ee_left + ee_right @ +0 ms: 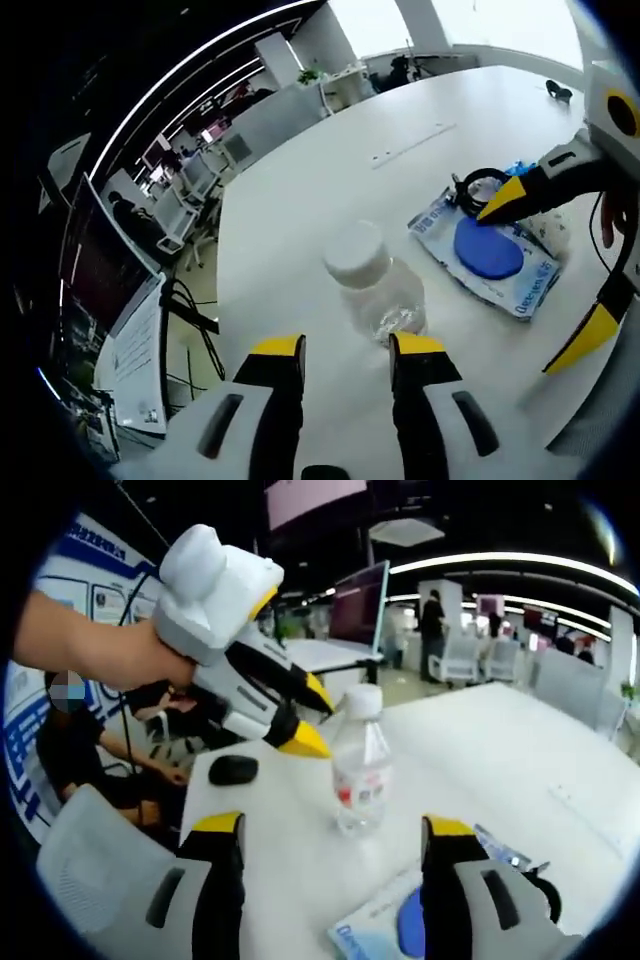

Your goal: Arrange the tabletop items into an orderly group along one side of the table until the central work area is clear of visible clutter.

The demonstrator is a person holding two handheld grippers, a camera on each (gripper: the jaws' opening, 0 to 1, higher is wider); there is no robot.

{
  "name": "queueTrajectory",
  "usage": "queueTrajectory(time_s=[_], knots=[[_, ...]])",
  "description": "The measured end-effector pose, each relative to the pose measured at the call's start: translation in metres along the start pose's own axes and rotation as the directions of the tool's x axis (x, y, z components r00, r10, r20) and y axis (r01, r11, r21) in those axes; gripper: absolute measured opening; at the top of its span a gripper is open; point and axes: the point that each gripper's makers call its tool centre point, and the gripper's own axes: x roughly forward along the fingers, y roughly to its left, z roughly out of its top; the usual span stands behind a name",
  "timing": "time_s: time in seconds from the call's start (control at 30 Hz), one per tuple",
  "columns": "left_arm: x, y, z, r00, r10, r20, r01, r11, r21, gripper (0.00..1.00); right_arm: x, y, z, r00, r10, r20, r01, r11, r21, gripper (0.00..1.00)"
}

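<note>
Bottle: a clear plastic bottle (378,285) with a white cap stands upright on the white table (330,180), just ahead of the left gripper (345,350) and a little toward its right jaw.
Left gripper: jaws apart and empty, their yellow tips short of the bottle, not touching it.
Right gripper: the right gripper (330,830) has its jaws wide apart, holding nothing; the bottle (360,765) sits ahead of it, between the lines of its jaws.
Packet: a flat blue-and-white packet (485,255) lies on the table beside the bottle, under the right gripper's tips as seen from the left gripper view; a dark ring-shaped item touches its far edge.
Other clutter: a small dark object (233,770) rests near the table edge, beyond the right gripper's left jaw.
Bottle handling: probably light and nearly empty, thin-walled, smooth, easy to tip or crush.
Where to grip: likely mid-body, below the shoulder, with gentle squeeze.
Packet handling: looks soft and limp; best pinched at an edge.
</note>
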Motion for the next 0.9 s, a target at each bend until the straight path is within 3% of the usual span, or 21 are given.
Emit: queueTrajectory(time_s=[0.17,0.33,0.53,0.9], knots=[[-0.005,0.0,0.004,0.999,-0.01,0.033,0.011,1.0,-0.028,0.37,-0.005,0.003,0.002,1.0,-0.018,0.009,0.018,1.0,-0.012,0.82],[-0.01,-0.009,0.003,0.998,-0.028,0.061,0.03,0.999,-0.042,0.49,-0.012,0.008,0.003,0.999,-0.035,0.019,0.036,0.999,-0.027,0.9],[-0.013,-0.018,0.002,0.995,-0.042,0.085,0.045,0.998,-0.039,0.56,-0.022,0.009,0.002,0.998,-0.06,0.013,0.061,0.998,-0.032,0.99],[-0.015,-0.028,-0.005,0.994,-0.047,0.102,0.058,0.992,-0.109,0.61,-0.047,0.009,-0.004,0.995,-0.101,0.001,0.101,0.995,-0.022,1.0]])
